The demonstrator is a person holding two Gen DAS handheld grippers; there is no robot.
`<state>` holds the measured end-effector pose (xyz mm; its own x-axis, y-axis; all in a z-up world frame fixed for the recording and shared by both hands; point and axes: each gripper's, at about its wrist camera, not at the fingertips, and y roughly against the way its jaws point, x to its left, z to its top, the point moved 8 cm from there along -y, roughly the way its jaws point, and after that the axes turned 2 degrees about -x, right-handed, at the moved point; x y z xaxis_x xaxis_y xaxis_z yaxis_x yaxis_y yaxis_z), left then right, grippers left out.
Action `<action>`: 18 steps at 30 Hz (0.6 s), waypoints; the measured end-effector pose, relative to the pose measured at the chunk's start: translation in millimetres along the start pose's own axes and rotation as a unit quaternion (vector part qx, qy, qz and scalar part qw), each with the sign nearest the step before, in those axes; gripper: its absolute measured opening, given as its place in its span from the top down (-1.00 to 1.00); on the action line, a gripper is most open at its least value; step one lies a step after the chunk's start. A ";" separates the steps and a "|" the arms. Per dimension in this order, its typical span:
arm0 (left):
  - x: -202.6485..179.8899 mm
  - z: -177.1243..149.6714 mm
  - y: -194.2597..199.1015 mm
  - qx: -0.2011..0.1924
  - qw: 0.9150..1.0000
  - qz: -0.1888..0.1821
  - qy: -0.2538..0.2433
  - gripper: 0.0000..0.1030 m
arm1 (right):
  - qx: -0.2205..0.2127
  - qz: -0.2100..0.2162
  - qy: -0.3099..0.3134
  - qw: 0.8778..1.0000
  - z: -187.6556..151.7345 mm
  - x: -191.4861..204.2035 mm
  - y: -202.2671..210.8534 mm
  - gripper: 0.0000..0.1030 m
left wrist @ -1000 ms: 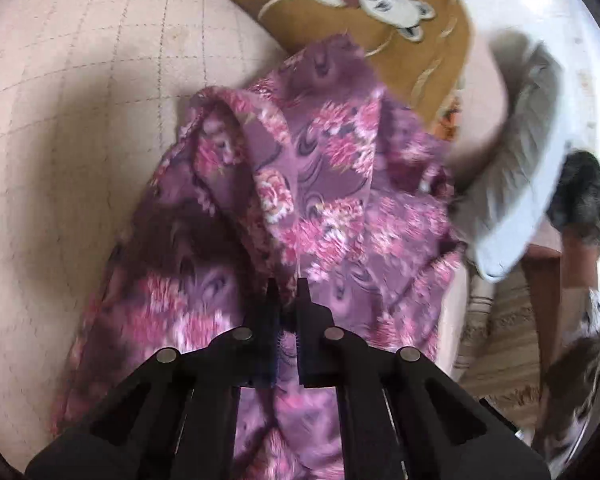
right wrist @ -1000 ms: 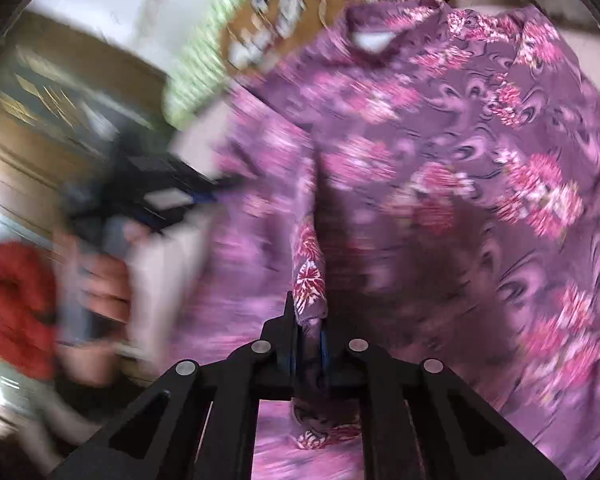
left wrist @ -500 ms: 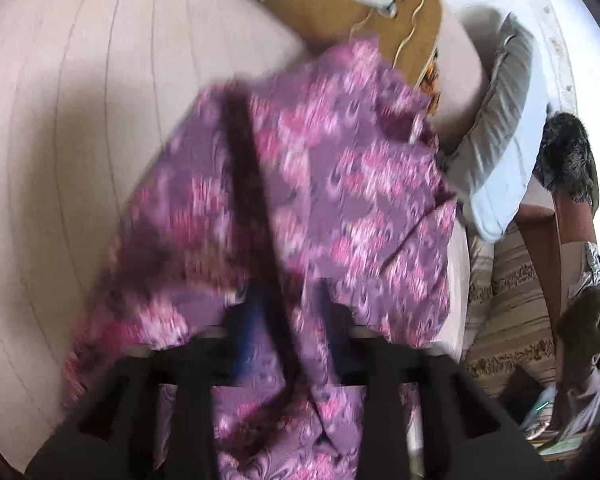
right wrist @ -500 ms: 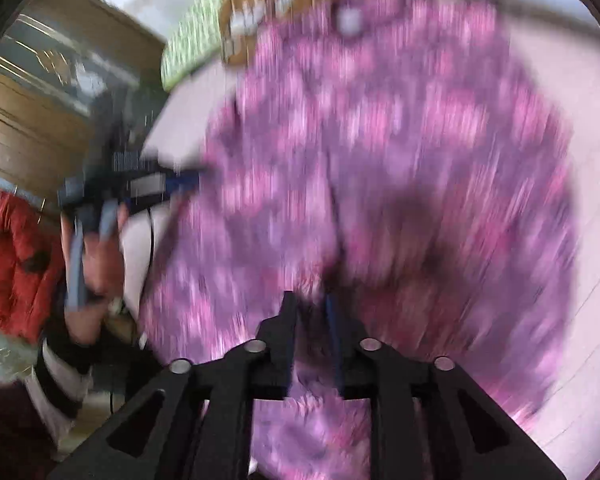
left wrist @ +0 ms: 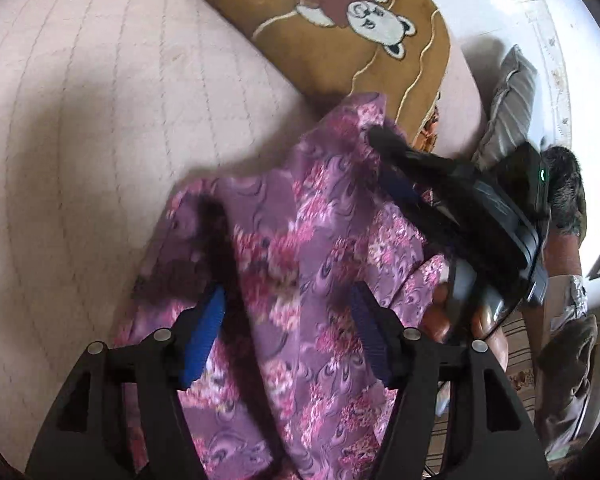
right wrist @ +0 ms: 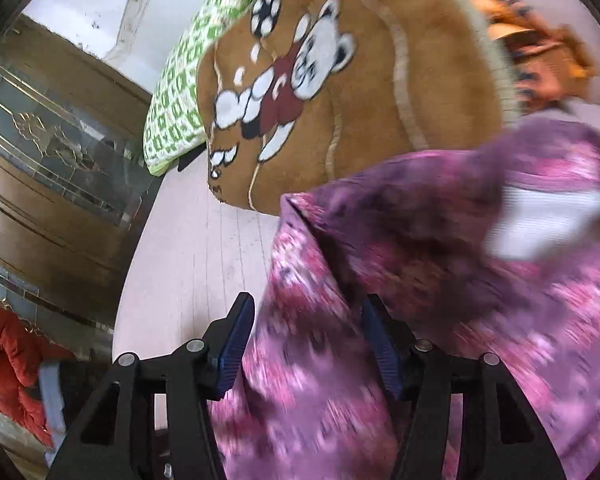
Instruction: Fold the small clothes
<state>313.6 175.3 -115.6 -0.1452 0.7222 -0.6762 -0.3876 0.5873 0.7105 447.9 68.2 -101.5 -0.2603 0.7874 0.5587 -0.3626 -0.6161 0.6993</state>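
The garment [left wrist: 300, 264] lies lengthwise ahead between both grippers' parted jaws, left gripper [left wrist: 288, 316] and right gripper [right wrist: 308, 340] unclamped

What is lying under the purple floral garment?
The garment lies on the pale quilted bed cover. Its far corner reaches the brown bear blanket; any overlap is unclear. Whatever is beneath its folds is hidden.

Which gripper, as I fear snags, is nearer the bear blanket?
Right: right gripper reaches beside the bear blanket; left gripper sits back over the floral garment. Both jaws were just closing, garment between.
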 end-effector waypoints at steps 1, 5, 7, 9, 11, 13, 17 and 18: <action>-1.2 6.0 1.5 -0.009 1.000 0.001 -0.009 0.31 | -0.005 -0.001 0.031 1.000 12.1 13.9 -1.6 0.94; 6.9 31.7 -1.8 -0.043 0.996 0.070 -0.044 0.72 | -0.080 0.012 0.024 0.996 59.3 26.6 13.3 0.96; 18.6 39.4 -11.6 -0.035 0.992 0.110 -0.054 0.83 | -0.074 -0.002 0.001 0.997 63.2 11.2 4.4 0.96; 26.4 43.4 -18.0 -0.027 0.990 0.127 -0.044 0.90 | -0.043 -0.055 0.009 0.998 52.1 -7.5 -14.0 0.95; 29.5 45.3 -14.7 -0.024 0.993 0.116 -0.028 0.90 | -0.038 -0.074 0.013 0.996 43.0 -17.3 -15.0 0.84; 28.9 45.2 -3.8 -0.033 0.992 0.118 -0.028 0.87 | -0.068 -0.045 -0.005 0.997 36.9 -23.4 10.0 0.83; 36.5 43.9 9.9 -0.047 0.993 0.111 0.005 0.84 | -0.074 -0.050 0.010 0.996 22.1 -30.7 55.6 0.57; 37.7 41.4 8.0 -0.038 0.995 0.089 0.029 0.83 | -0.056 -0.061 0.023 0.996 12.6 -32.9 60.4 0.42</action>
<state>342.7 222.3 -127.3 -0.2693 0.7892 -0.5519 -0.4182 0.4204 0.8052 445.8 4.9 -72.0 -0.2475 0.8579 0.4503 -0.4911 -0.5117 0.7050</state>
